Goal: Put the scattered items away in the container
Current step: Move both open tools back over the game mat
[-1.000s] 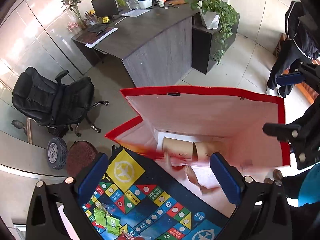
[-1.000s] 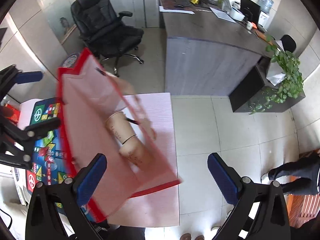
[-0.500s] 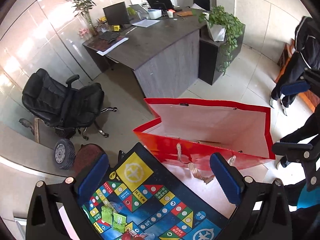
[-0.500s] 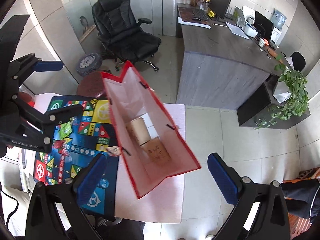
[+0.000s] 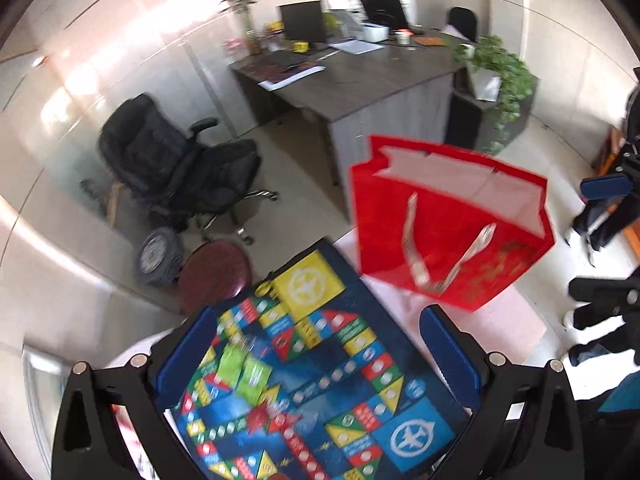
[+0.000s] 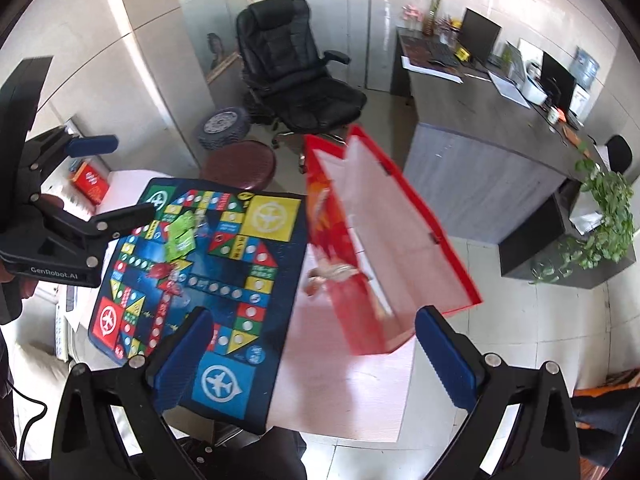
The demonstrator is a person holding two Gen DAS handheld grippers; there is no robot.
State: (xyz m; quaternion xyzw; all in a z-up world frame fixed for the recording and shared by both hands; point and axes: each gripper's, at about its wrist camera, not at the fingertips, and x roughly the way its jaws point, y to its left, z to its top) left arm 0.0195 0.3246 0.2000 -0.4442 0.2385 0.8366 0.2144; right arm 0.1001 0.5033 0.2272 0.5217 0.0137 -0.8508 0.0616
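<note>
A red paper bag point(image 5: 448, 232) with a pale lining stands upright at the far right of the table; in the right wrist view the bag point(image 6: 384, 248) shows its open top. Green packets point(image 5: 244, 372) and small red sweets point(image 5: 256, 416) lie on a colourful game mat point(image 5: 320, 380); the green packets point(image 6: 182, 236) also show in the right wrist view. My left gripper point(image 5: 316, 364) is open and empty above the mat. My right gripper point(image 6: 316, 356) is open and empty, near the bag's near side. The bag's contents are hidden.
A pink table surface point(image 6: 344, 392) lies under the mat. A round maroon stool point(image 5: 216, 276), a tyre point(image 5: 160, 256) and a black office chair point(image 5: 180, 168) stand beyond the table. A grey desk point(image 6: 480, 160) stands behind. A red box point(image 6: 90, 182) lies at far left.
The bag has gone from tipped towards me, showing two cardboard tubes inside, to standing upright. Both grippers have pulled back from it and risen, staying open.
</note>
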